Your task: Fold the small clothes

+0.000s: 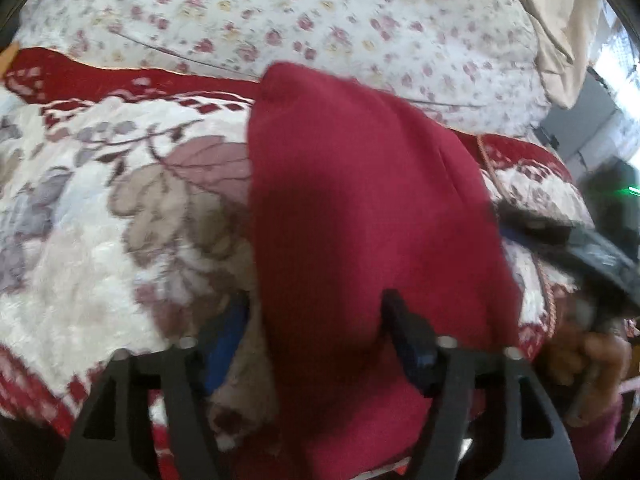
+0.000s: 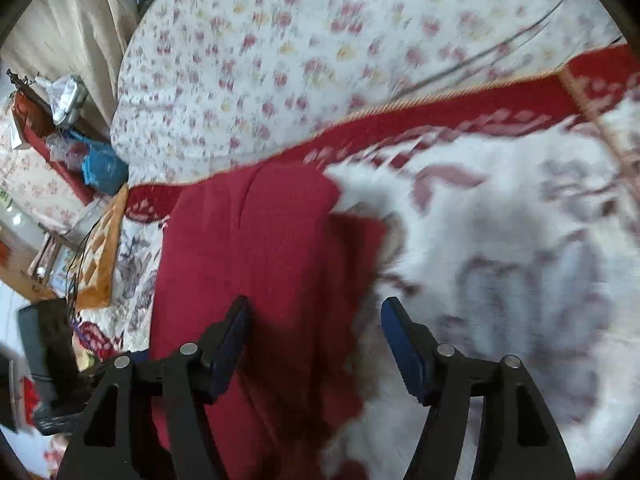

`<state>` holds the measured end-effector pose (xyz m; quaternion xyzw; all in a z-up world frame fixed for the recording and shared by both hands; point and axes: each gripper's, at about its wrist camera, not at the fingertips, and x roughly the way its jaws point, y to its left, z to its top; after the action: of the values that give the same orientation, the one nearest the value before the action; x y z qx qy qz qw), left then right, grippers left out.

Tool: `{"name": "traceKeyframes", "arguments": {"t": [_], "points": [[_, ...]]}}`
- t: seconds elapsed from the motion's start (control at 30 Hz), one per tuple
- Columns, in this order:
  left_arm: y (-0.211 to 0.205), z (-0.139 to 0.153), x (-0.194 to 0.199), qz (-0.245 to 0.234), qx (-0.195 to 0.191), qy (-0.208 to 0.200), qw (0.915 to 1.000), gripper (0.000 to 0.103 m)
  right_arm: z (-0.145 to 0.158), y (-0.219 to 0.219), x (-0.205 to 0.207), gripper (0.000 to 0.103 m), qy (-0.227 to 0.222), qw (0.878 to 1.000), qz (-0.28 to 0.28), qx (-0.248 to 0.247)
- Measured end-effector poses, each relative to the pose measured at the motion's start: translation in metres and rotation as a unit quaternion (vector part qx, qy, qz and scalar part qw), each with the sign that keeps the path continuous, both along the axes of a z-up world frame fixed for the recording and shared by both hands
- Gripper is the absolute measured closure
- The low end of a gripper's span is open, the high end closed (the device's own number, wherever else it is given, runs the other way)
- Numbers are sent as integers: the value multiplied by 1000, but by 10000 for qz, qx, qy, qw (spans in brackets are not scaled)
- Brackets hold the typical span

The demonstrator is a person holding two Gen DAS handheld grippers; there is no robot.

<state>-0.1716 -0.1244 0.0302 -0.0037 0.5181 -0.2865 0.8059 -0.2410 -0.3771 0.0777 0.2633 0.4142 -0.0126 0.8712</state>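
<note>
A dark red knitted garment (image 1: 360, 208) lies folded lengthwise on the floral bedspread (image 1: 100, 220). In the left wrist view its near end lies between the fingers of my left gripper (image 1: 316, 320), whose jaws stand wide apart around the cloth. In the right wrist view the same garment (image 2: 260, 248) lies under the left finger of my right gripper (image 2: 316, 320), which is open and hovers over the garment's right edge. The right gripper (image 1: 560, 240) also shows blurred at the right of the left wrist view, with the hand that holds it (image 1: 588, 356).
A white quilt with small red flowers (image 1: 320, 20) lies behind the bedspread. A beige curtain (image 2: 60, 32) hangs at the back. Beside the bed are a cluttered red shelf (image 2: 52, 128), a blue bag (image 2: 104, 168) and a dark box (image 2: 48, 340).
</note>
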Motion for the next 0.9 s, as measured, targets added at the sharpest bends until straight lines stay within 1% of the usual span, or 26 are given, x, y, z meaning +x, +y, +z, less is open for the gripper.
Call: {"name": "traceKeyframes", "arguments": {"t": [0.07, 0.13, 0.2, 0.23, 0.3, 0.33, 0.37, 0.43, 0.5, 0.53, 0.6, 0.67, 0.73, 0.8, 0.87, 0.9], "points": [[3, 4, -2, 105, 34, -82, 9999, 27, 28, 13, -13, 31, -245, 9987, 292, -338], [4, 9, -3, 239, 79, -154, 9996, 26, 43, 30, -20, 32, -495, 9967, 540, -353], [6, 13, -4, 380, 136, -282, 9988, 26, 47, 54, -18, 36, -601, 9926, 969, -428], [7, 16, -6, 445, 190, -396, 9980, 26, 45, 69, -14, 38, -579, 9892, 1210, -595], [9, 22, -11, 507, 327, -583, 9965, 26, 35, 88, -6, 39, -429, 9845, 1382, -994], [14, 24, -13, 523, 386, -648, 9958, 26, 25, 93, -2, 40, -277, 9827, 1378, -1203], [17, 27, -15, 569, 514, -778, 9940, 26, 19, 91, -3, 40, -193, 9825, 1348, -1268], [22, 32, -17, 657, 648, -952, 9912, 25, 1, 87, -2, 40, 97, 9813, 1231, -1474], [27, 34, -18, 724, 652, -1038, 9898, 20, -18, 83, 2, 38, 489, 9771, 1195, -1689], [29, 36, -17, 800, 620, -1072, 9891, 20, -26, 80, 3, 38, 579, 9779, 1191, -1619], [32, 39, -19, 910, 530, -1164, 9876, 20, -33, 70, 1, 37, 530, 9846, 1054, -1293], [31, 42, -21, 898, 533, -1255, 9866, 20, -30, 66, 0, 37, 525, 9861, 1009, -1208], [29, 44, -23, 824, 635, -1309, 9859, 20, -21, 67, -3, 36, 522, 9842, 1051, -1326], [26, 46, -24, 768, 747, -1403, 9843, 20, -2, 71, -7, 36, 344, 9832, 1016, -1477], [24, 46, -25, 808, 764, -1457, 9831, 19, 18, 69, -9, 34, 20, 9844, 916, -1504], [24, 45, -25, 811, 749, -1453, 9832, 19, 24, 71, -7, 30, -66, 9849, 896, -1482]]}}
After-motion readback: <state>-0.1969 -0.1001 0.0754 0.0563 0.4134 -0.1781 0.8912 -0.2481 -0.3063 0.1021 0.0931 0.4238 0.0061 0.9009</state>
